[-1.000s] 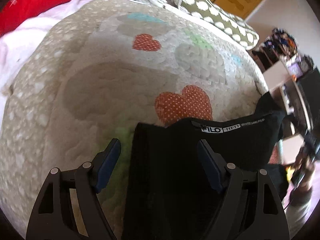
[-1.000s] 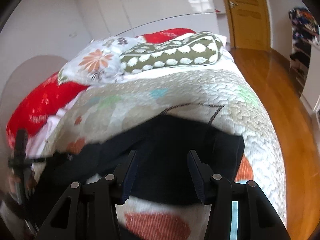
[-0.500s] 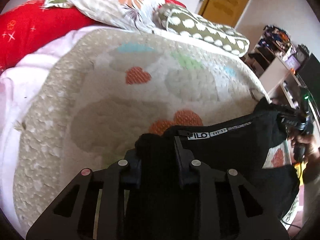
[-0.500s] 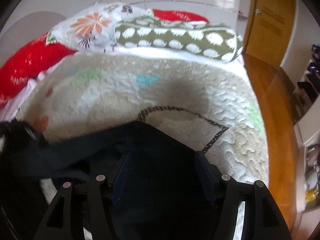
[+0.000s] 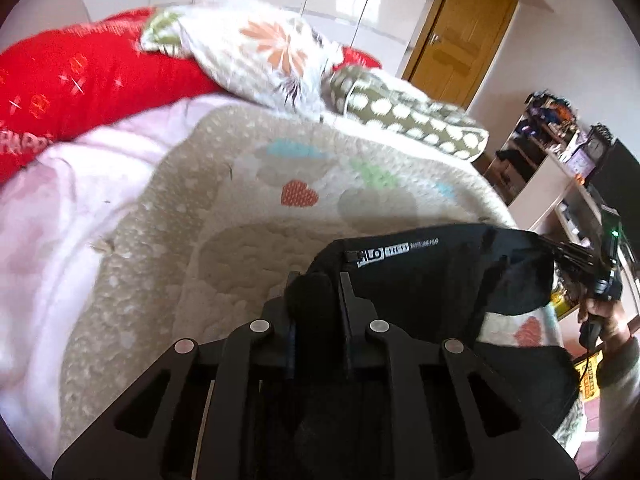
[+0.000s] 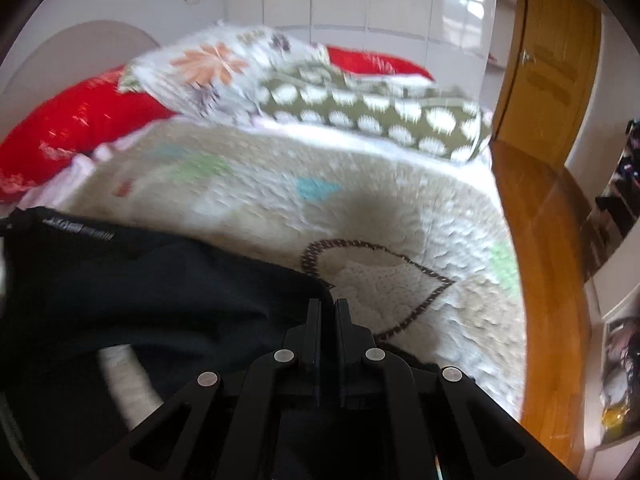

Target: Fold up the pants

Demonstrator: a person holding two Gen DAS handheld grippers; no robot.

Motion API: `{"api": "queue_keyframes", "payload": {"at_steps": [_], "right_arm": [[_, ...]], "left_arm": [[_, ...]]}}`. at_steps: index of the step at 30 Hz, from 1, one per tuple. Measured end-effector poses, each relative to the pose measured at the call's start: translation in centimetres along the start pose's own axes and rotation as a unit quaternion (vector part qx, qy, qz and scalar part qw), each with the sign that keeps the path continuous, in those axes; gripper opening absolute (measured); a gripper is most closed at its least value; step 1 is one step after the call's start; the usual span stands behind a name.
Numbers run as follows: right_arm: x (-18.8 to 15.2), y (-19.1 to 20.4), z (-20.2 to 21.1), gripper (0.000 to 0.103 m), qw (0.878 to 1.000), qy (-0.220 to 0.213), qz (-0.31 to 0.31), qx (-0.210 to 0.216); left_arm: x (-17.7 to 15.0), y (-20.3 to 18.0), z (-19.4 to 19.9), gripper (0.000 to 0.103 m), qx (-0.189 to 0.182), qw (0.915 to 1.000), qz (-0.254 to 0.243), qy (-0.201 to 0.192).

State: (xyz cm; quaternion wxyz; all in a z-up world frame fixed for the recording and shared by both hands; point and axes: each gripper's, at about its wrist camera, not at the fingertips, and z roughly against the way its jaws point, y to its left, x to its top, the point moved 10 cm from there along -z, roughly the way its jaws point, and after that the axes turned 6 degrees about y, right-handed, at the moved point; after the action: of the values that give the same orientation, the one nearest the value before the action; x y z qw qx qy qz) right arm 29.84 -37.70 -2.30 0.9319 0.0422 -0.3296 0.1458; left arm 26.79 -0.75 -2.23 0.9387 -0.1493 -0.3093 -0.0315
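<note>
The left tongs (image 5: pixel 314 280) are clamped on a thick bunch of black cloth at one end of the black pants (image 5: pixel 432 280), next to the white brand label on the waistband, so that corner is carried rather than dragged. From there the waistband runs taut to the right, where the right tongs (image 6: pixel 327 308) are pinched together on a thinner edge of the same garment; holding both ends at once keeps the top edge straight. The pants hang lifted above the heart-patterned quilt (image 5: pixel 248 248), over the near part of the bed toward its foot edge, with loose cloth sagging below and resting on the quilt. That height probably lets the upper part be swung over the lower part without catching. The quilt toward the head of the bed lies bare, which looks like the landing place for a fold. Along the head edge sit a red pillow (image 5: pixel 80 80), a floral pillow (image 5: pixel 260 48) and a green spotted pillow (image 5: pixel 408 120), well apart from the pants. The right wrist view is blurred, so the cloth there is hard to read.
</note>
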Motion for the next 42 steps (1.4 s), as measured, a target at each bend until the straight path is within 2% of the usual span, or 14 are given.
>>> {"api": "queue_keyframes", "payload": {"at_steps": [5, 9, 13, 16, 18, 21, 25, 27, 28, 29, 30, 32, 38, 42], "right_arm": [[-4.0, 2.7, 10.4, 0.005, 0.997, -0.075, 0.008, 0.018], [-11.7, 5.0, 15.7, 0.005, 0.996, -0.077, 0.011, 0.032], [-20.5, 7.4, 15.8, 0.005, 0.997, -0.022, -0.001, 0.074], [-25.0, 8.7, 12.1, 0.005, 0.997, 0.047, 0.017, 0.051], [-25.9, 9.0, 11.3, 0.006, 0.998, 0.046, 0.016, 0.042], [-26.1, 8.9, 12.4, 0.009, 0.997, 0.052, -0.006, 0.064], [-25.6, 8.9, 14.3, 0.022, 0.997, 0.050, 0.009, 0.064], [-24.5, 9.8, 15.2, 0.029, 0.997, 0.031, 0.012, 0.076], [-23.6, 10.8, 15.6, 0.034, 0.996, 0.015, 0.010, 0.092], [-23.2, 11.9, 16.0, 0.042, 0.994, 0.005, 0.009, 0.106], [-22.0, 13.3, 15.8, 0.048, 0.992, -0.008, 0.008, 0.127], [-20.6, 15.3, 15.1, 0.048, 0.989, -0.016, 0.013, 0.146], [-12.5, 17.5, 9.1, 0.052, 0.989, -0.041, -0.012, 0.139], [-7.8, 17.5, 2.6, 0.056, 0.993, -0.007, -0.023, 0.119]], "left_arm": [[-3.8, -1.2, 5.8, 0.015, -0.016, 0.9987, -0.009, -0.046], [-9.4, -0.2, 7.7, 0.015, -0.010, 0.9990, -0.002, -0.042], [-14.3, 1.0, 7.5, 0.016, -0.023, 0.9994, 0.020, -0.018], [-17.0, 1.9, 6.3, 0.027, -0.017, 0.9987, 0.049, 0.002], [-18.2, 2.3, 6.6, 0.028, -0.038, 0.9955, 0.086, 0.007], [-19.5, 2.6, 8.4, 0.043, -0.047, 0.9939, 0.100, 0.001], [-19.9, 3.1, 11.8, 0.045, -0.013, 0.9956, 0.088, -0.029], [-19.6, 3.0, 13.5, 0.057, -0.017, 0.9943, 0.092, -0.051], [-19.3, 3.1, 13.8, 0.067, -0.018, 0.9936, 0.095, -0.058], [-18.8, 2.8, 14.2, 0.069, -0.023, 0.9925, 0.098, -0.070], [-18.3, 2.8, 14.2, 0.069, -0.025, 0.9922, 0.099, -0.072], [-17.7, 2.4, 13.5, 0.069, -0.014, 0.9933, 0.094, -0.065], [-16.4, -0.7, 9.6, 0.069, 0.037, 0.9963, 0.064, -0.044], [-16.2, -1.9, 6.5, 0.069, 0.057, 0.9961, 0.059, -0.033]]}}
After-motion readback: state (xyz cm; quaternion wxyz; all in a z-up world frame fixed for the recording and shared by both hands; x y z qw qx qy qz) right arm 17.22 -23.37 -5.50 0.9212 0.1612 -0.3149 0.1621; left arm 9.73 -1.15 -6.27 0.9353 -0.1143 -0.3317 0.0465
